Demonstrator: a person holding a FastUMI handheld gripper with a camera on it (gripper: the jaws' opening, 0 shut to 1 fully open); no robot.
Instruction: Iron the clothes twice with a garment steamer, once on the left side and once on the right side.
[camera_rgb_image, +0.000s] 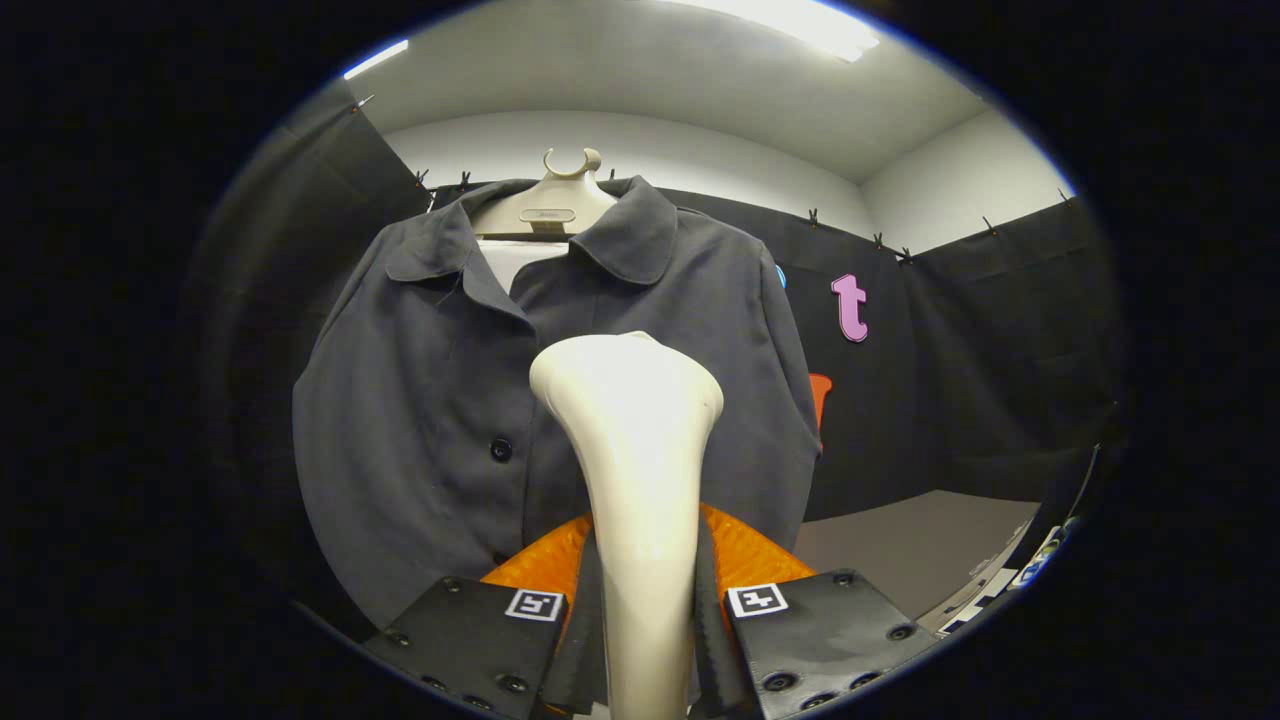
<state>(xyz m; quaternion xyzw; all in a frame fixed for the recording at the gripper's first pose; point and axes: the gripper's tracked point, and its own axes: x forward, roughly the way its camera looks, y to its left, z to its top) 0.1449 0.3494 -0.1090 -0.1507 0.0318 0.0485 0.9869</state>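
Note:
A cream garment steamer (636, 470) stands upright between my fingers, and my gripper (642, 610) is shut on its handle. The steamer's wide head points at a dark grey buttoned jacket (430, 400) that hangs just ahead on a beige hanger (548, 205). The head sits in front of the jacket's middle, a little right of the button row. I cannot tell whether the head touches the cloth. The jacket's lower front is hidden behind the steamer and my fingers.
Black cloth walls (1000, 350) close the booth behind and to the right of the jacket. A grey floor patch (900, 540) lies lower right, with some small objects (1030, 570) at its far right edge.

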